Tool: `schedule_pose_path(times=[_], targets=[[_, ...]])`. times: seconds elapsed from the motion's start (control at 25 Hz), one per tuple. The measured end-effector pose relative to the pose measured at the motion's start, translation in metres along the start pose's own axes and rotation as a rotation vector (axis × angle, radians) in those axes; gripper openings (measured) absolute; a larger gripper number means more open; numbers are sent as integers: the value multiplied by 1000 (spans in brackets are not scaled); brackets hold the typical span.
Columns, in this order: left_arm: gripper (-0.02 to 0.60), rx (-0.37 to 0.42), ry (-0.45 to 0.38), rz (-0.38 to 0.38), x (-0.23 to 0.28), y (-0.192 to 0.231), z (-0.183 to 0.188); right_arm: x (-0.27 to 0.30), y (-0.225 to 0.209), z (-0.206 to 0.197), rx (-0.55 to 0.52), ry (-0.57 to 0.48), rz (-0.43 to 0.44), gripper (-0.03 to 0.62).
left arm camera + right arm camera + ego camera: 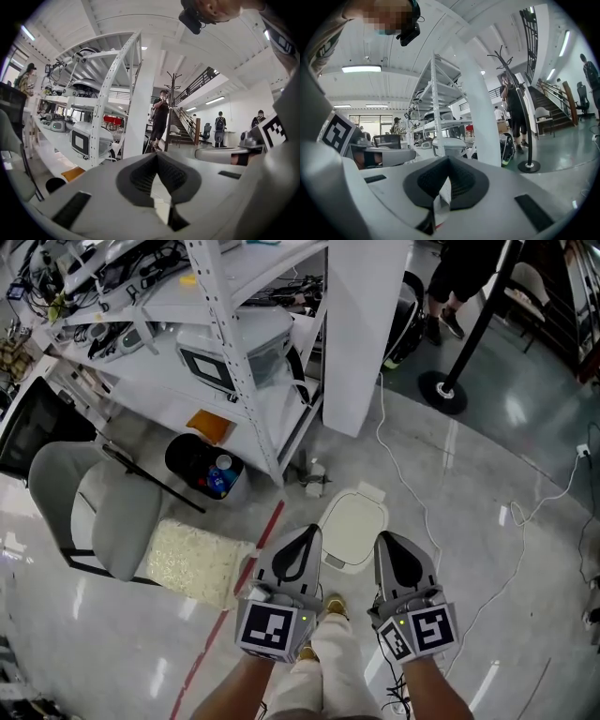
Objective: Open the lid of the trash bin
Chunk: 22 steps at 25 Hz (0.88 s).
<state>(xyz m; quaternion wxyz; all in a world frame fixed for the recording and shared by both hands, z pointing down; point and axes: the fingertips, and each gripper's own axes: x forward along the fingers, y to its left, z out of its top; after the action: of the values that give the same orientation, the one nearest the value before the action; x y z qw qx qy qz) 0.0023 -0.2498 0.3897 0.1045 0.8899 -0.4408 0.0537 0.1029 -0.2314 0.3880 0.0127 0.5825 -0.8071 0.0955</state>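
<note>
On floor [487,456], trash bin [342,562] standing with lid [353,523] down, long axis running 12 to 6 o'clock. Sited between both tips: at 1 o'clock of left gripper [307,536], at 11 o'clock of right gripper [387,542]. No clear difference in nearness. Both pairs of fingers pressed together, holding nothing.

This is looking like a tech lab or workshop: a white perforated metal shelving rack [228,343] is carrying tangled black cables [122,263], a grey padded chair [98,512] is sitting on the glossy floor [487,493].
</note>
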Motion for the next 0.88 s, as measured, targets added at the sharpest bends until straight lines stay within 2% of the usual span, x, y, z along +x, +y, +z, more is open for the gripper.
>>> schedule_pose_path(times=[0.32,0.88], targets=[[-9,-3,-10,35,15,14,-39,12,-11,-44,24,29,2,25],[-9,-40,66,46,40,18,-116,30,-36,-119,50,74,-11,25]])
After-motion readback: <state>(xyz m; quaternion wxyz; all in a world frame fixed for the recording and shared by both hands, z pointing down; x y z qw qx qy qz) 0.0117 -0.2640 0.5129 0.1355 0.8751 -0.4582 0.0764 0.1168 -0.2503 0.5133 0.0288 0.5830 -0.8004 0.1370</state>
